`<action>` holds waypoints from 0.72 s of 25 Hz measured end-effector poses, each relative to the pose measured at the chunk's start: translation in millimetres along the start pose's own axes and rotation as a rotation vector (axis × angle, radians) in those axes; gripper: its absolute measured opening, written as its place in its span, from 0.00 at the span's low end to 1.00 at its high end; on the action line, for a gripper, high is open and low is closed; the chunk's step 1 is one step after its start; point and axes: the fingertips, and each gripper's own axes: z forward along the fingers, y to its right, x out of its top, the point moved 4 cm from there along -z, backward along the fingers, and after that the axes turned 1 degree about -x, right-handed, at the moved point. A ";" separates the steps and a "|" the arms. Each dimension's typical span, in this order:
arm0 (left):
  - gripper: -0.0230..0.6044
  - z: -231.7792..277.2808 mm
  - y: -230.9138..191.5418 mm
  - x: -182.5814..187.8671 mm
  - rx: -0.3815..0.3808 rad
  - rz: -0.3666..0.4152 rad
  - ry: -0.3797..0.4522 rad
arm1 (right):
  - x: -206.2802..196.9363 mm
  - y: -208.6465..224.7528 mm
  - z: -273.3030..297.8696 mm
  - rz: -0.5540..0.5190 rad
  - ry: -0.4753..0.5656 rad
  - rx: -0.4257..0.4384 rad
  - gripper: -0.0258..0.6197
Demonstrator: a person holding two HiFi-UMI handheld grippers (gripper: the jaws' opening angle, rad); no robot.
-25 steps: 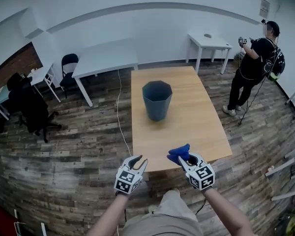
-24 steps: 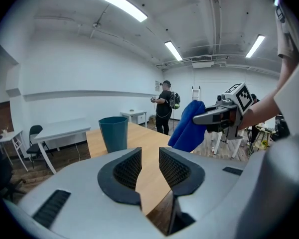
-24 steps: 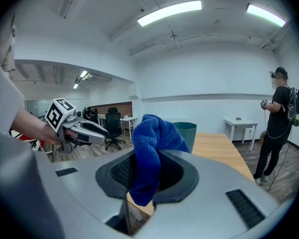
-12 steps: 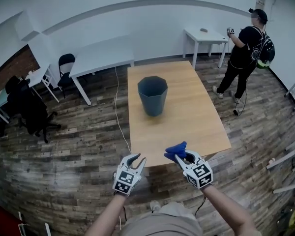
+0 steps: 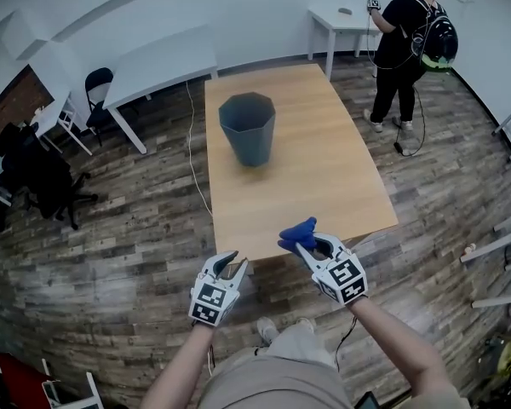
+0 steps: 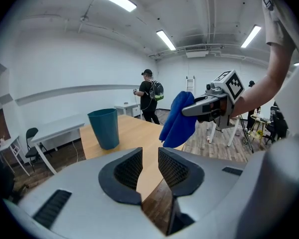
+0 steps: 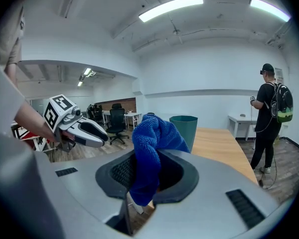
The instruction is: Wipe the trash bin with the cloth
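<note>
A dark teal trash bin (image 5: 248, 128) stands upright on the far half of the wooden table (image 5: 324, 186); it also shows as the bin (image 6: 104, 128) and the bin (image 7: 185, 127) in the two gripper views. My right gripper (image 5: 300, 244) hovers at the table's near edge, shut on a blue cloth (image 5: 295, 231) that bunches out of its jaws, cloth (image 7: 150, 148). My left gripper (image 5: 231, 266) is beside it at the left, open. Its jaws have just been closing a little, and nothing is between them (image 6: 149, 167). Both grippers are well short of the bin.
A person with a backpack (image 5: 406, 37) stands at a small white table (image 5: 341, 14) at the back right. A larger white table (image 5: 157, 65) and black chairs (image 5: 38, 173) are on the left. A cable (image 5: 194, 169) runs over the plank floor beside the wooden table.
The person at the back has walked toward the small white table. Both grippers have sunk slightly by the table's near edge. The cloth stays in the right gripper.
</note>
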 end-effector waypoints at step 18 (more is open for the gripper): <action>0.21 16.7 3.8 15.0 0.029 -0.032 0.003 | -3.3 30.3 -15.1 -0.048 -0.037 -0.039 0.16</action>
